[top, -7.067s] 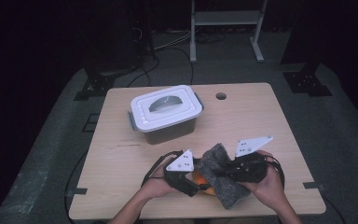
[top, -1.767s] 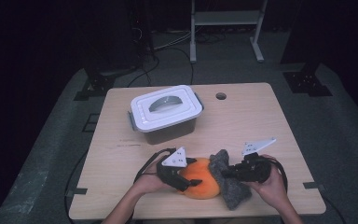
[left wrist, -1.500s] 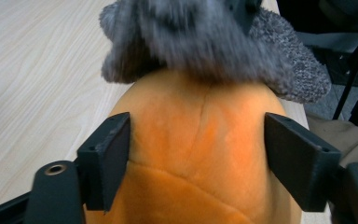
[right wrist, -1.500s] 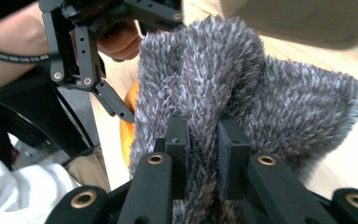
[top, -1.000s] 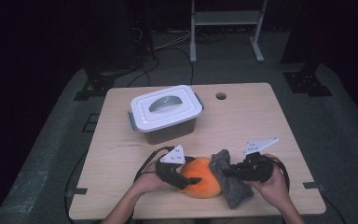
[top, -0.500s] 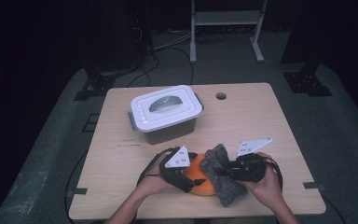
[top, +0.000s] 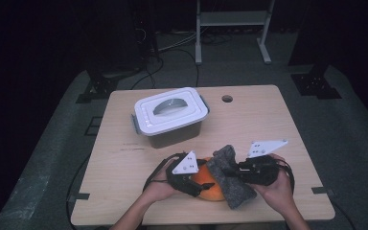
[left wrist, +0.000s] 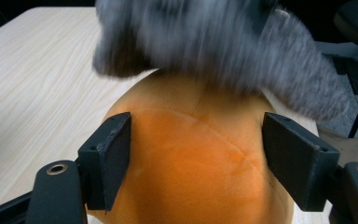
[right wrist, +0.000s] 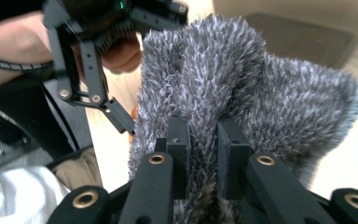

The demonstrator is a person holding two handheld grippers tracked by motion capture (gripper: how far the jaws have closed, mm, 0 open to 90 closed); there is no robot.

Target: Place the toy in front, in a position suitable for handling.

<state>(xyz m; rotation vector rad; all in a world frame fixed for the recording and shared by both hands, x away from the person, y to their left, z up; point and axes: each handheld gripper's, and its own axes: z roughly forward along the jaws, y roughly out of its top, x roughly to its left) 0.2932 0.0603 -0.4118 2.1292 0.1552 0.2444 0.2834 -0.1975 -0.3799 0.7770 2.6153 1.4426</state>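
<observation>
on the table (top: 124,158), a lidded box (top: 171,116) sits at about 11 o'clock from the table's centre, its white lid on and a grey handle recess on top. a round hole (top: 227,98) lies in the tabletop at 12 o'clock, well apart from the box.

down at 6 o'clock, near the person's edge, the two hands work close together. the left gripper (top: 191,184) comes in from 7 o'clock and has an orange plush (top: 206,182) between its jaws. in the left gripper view the plush (left wrist: 191,163) bulges up between the two pads; the left pad (left wrist: 109,156) touches its side, while the right pad looks just off it. the jaws have just been closing from wider, at a middling gap with the plush between them, and whether they truly pinch it cannot be told for sure.

just to the right, a grey cloth (top: 230,175) drapes over the plush's 3 o'clock side and touches it. the right gripper (top: 235,168) comes from 4 o'clock, its jaws narrow and clamped on a fold of the cloth. in the right gripper view the cloth (right wrist: 242,88) rises shaggy from between the pads, and the left gripper (right wrist: 121,122) shows at 10 o'clock beyond it.
</observation>
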